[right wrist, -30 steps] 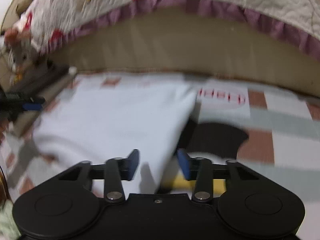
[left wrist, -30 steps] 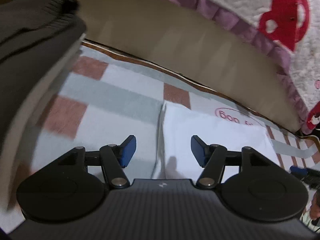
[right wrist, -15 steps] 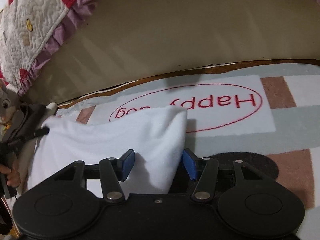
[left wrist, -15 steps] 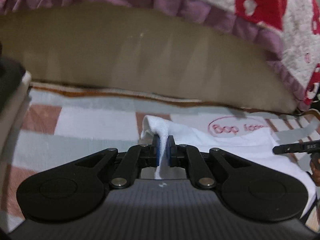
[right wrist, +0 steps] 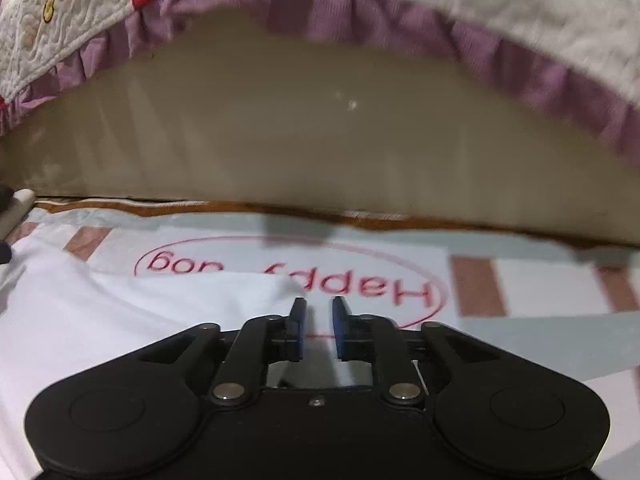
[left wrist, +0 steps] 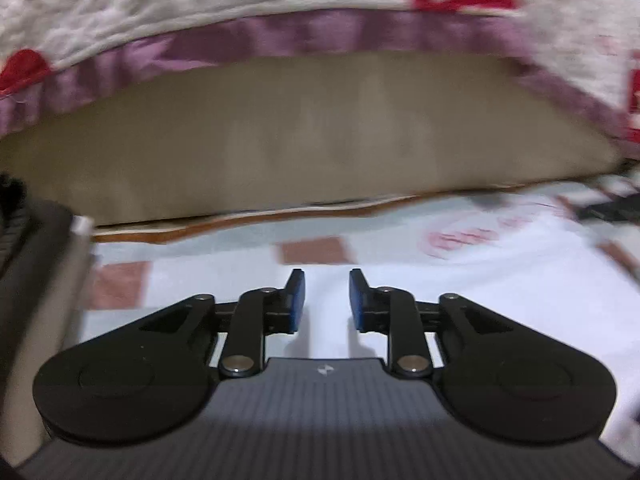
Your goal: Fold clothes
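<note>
Seemingly soft white cloth (right wrist: 100, 320) on checked mat (right wrist: 520, 320).

White garment (right wrist: 120, 328): smooth, matt woven cloth, softly creased, lying left of and beneath the right jaws. Checked mat (right wrist: 540, 288): flat, matt printed fabric, red lettering ahead of the right jaws, brown bound edge beyond. Quilted bedspread (right wrist: 80, 20): puckered, stitched cotton look, purple ruffled trim, above and beyond both jaws. Mattress side (left wrist: 320, 132): plain tan cloth, dull, behind the mat. Left gripper (left wrist: 326, 300): matt black plastic arms, ribbed grey plastic body, bright metal pivot pins, blue rubbery pads (left wrist: 297, 300). Right gripper (right wrist: 318, 328): same black plastic, metal pins, blue pads.
</note>
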A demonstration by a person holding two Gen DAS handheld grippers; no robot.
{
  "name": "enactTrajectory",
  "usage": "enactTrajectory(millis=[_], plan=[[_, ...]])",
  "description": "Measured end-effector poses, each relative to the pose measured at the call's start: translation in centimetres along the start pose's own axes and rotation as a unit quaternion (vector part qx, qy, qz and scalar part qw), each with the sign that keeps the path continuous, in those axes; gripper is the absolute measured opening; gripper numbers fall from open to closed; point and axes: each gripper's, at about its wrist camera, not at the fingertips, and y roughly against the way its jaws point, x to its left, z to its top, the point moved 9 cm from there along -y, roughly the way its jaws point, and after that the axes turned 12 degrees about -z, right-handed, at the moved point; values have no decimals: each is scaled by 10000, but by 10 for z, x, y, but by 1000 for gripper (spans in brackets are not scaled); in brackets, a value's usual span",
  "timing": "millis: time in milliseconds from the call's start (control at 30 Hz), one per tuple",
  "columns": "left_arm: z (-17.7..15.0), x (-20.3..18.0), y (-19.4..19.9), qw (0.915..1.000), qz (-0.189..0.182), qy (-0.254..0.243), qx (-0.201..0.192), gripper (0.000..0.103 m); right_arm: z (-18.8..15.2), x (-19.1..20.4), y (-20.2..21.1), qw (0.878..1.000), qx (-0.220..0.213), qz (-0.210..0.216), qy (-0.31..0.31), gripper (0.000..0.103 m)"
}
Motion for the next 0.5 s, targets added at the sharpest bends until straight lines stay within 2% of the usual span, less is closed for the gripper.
enactTrajectory(millis=[67,100,167,200,267,300,333,400,467,500], plan=[[-6,-24,9,9978,-651,83,91,24,8,18,27,9981,-176,589,93,45],[-10,-36,14,9951,-978,129,115,27,5,35,35,9947,-97,960,364,61],[-16,-59,15,9892,-1457,103,135,42,-6,70,44,9820,131,1604,989,63],[-24,-67,11,9872,-1575,95,234,48,-14,88,45,9732,261,1858,1328,63],[-53,-72,1,9866,-1403,180,814,47,-36,108,30,9586,515,1853,2101,60],[-70,-72,1,9868,-1222,188,1046,46,-43,108,20,9563,436,1592,2413,62],[-82,-72,5,9880,-1062,87,1115,46,-44,102,12,9574,275,1419,2502,72],[-87,-72,18,9910,-755,-94,1097,47,-33,78,-4,9734,243,977,2059,73],[-88,-66,28,9927,-524,107,1084,47,-20,48,-15,9851,186,336,1676,73],[-88,-63,30,9928,-516,238,1054,47,-17,49,-5,9864,111,397,1593,67]])
